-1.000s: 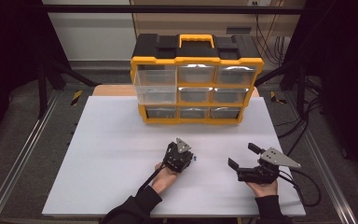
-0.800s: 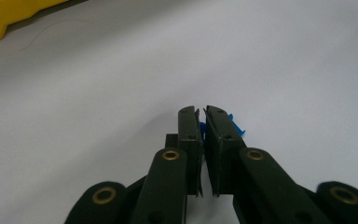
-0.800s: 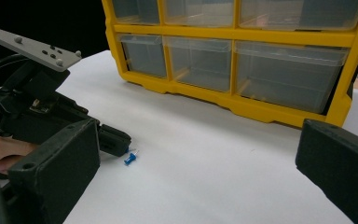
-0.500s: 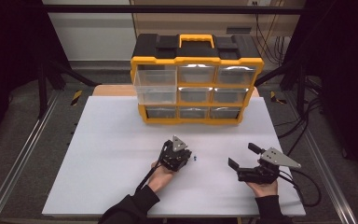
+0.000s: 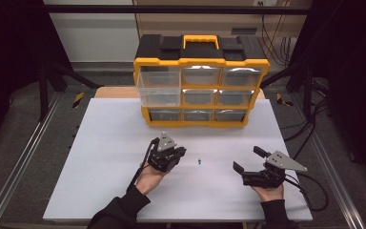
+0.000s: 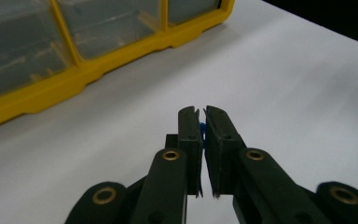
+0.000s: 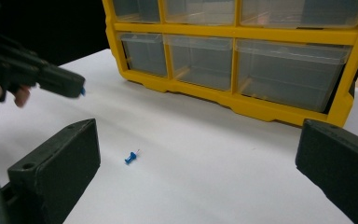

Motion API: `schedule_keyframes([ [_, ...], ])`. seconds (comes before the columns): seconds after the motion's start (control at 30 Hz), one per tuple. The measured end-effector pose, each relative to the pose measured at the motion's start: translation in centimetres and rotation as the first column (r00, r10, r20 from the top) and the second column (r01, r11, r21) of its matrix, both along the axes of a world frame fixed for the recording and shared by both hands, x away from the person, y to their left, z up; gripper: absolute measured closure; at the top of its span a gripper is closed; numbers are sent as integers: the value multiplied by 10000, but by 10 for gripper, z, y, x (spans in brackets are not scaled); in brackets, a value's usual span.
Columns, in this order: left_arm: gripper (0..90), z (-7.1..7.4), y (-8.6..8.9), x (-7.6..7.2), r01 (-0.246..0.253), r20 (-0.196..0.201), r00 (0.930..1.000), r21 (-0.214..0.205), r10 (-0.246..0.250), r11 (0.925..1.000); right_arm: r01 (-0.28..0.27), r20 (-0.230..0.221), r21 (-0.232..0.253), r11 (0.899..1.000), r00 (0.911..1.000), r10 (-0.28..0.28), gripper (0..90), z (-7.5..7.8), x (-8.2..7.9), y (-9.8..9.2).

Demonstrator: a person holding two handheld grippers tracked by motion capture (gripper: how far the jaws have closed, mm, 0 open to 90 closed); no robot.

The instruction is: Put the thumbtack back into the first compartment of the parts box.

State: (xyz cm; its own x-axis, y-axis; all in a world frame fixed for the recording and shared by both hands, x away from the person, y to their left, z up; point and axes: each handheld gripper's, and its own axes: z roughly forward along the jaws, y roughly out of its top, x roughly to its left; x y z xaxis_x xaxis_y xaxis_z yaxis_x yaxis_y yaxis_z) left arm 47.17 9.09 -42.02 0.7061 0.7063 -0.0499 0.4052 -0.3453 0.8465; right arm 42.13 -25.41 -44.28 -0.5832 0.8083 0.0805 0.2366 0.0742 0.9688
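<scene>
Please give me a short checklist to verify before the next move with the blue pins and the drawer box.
1. Left hand-held gripper shut on a small blue piece: ok.
2. Whether that piece is a pushpin: cannot tell.
3. Right hand-held gripper open and holding nothing: ok.
4. Loose blue pushpin lies free on the white table, between the grippers: ok.
5. Left-column middle drawer of the yellow organizer pulled out: ok.

Yellow-and-black drawer cabinet [image 5: 201, 78] with clear drawers — white table [image 5: 105, 157], blue pushpin [image 7: 131, 157], black jaws.
</scene>
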Motion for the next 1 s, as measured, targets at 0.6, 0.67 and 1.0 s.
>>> schedule_keyframes([
  [0.6,847,72,41,-13,213,1189,9927,-197,-188,9996,23,-74,68,10000,10000,-22,6,0,-1,1],
  [0.67,847,79,44,-14,237,1189,9927,-284,-202,9993,26,-89,58,10000,10000,-26,6,0,0,1],
  [1.0,847,113,52,-16,389,1528,9877,-330,-335,9987,29,-91,62,10000,10000,-28,6,0,0,1],
])
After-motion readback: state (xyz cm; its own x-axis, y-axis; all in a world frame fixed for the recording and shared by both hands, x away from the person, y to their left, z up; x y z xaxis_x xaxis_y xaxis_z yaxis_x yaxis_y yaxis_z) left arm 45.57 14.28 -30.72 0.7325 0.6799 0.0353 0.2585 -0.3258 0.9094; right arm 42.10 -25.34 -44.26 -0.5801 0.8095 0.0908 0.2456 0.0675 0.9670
